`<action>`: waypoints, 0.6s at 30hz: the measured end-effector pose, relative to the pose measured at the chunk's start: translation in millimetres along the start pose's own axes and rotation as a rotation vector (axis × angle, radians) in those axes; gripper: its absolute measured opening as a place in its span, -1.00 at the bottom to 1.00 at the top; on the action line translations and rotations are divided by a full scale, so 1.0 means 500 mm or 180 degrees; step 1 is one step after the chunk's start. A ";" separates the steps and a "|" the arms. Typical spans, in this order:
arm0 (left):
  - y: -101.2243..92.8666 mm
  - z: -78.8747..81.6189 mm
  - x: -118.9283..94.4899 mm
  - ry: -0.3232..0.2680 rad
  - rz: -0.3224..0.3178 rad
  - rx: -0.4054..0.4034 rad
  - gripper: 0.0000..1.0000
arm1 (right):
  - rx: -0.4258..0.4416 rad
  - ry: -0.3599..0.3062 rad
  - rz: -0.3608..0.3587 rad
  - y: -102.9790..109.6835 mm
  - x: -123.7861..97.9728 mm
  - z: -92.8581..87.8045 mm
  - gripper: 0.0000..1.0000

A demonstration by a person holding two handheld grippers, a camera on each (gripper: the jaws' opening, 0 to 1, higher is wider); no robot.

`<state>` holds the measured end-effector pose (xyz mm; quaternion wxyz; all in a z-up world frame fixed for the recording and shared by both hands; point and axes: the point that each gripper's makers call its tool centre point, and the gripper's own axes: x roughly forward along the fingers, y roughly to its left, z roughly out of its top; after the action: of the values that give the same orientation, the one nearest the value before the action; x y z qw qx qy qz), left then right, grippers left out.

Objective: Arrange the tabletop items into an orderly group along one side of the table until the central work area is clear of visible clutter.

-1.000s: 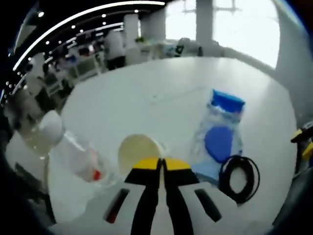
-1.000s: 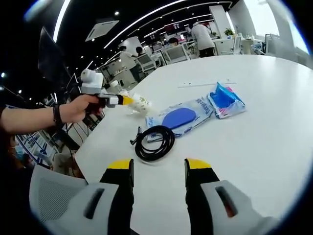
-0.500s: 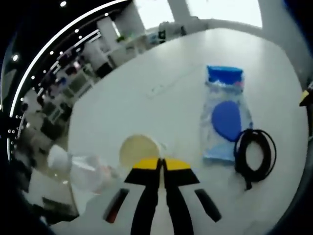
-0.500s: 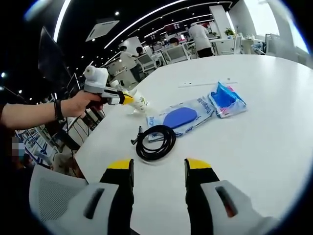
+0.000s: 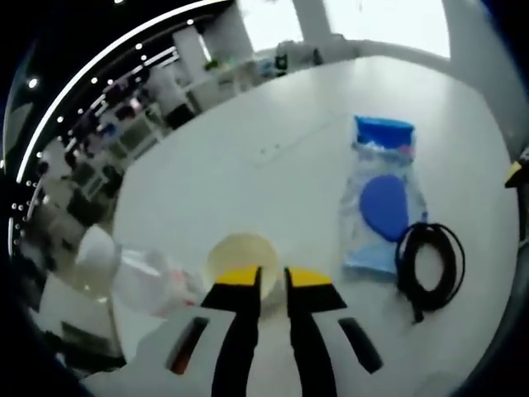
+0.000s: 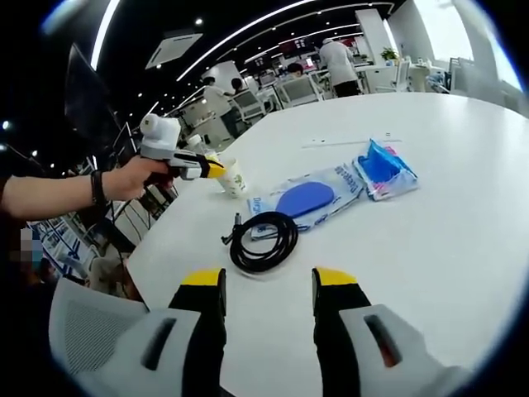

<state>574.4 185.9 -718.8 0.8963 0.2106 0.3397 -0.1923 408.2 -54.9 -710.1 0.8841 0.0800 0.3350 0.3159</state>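
The left claw (image 5: 273,277) has its jaws a narrow gap apart, holding nothing; the cup (image 5: 240,256) stands upright on the table (image 5: 223,174) just past its tips. Right of that claw lie the blue packet (image 5: 382,207) and, touching its near end, the coiled cable (image 5: 430,260). The right claw (image 6: 266,281) is wide and empty, the cable (image 6: 264,241) just ahead, the packet (image 6: 307,198) beyond it, and the cup (image 6: 232,177) ahead-left at the left claw's (image 6: 216,169) tips.

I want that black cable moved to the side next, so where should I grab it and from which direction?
Take the coiled black cable across one side of its loop, coming down from above with the right tongs. It lies flat on the table, so only the thin ring offers anything to pinch.
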 end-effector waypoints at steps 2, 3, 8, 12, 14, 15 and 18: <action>0.000 0.000 -0.003 -0.0039 -0.0017 -0.0070 -0.77 | 0.0000 -0.0008 0.0000 0.000 0.000 0.003 -0.19; 0.002 0.000 -0.006 -0.0056 -0.0021 -0.0101 -0.75 | -0.0004 -0.0011 0.0002 0.001 0.001 0.005 -0.19; 0.002 -0.006 -0.013 -0.0115 -0.0061 -0.0250 -0.71 | -0.0014 -0.0013 0.0010 0.004 0.004 0.007 -0.19; 0.003 -0.006 -0.025 -0.0193 -0.0066 -0.0324 -0.68 | -0.0025 -0.0003 0.0023 0.009 0.008 0.005 -0.19; 0.005 -0.008 -0.030 -0.0220 -0.0056 -0.0338 -0.68 | -0.0029 0.0004 0.0031 0.012 0.011 0.004 -0.19; 0.004 -0.006 -0.035 -0.0277 -0.0071 -0.0394 -0.68 | -0.0031 0.0007 0.0033 0.013 0.012 0.004 -0.19; 0.005 -0.019 -0.042 -0.0289 -0.0075 -0.0478 -0.65 | -0.0041 0.0012 0.0050 0.019 0.016 0.006 -0.19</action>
<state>556.1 197.0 -710.0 0.9217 0.1299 0.3147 -0.1862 410.1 -42.3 -708.9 0.8814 0.0764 0.3340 0.3252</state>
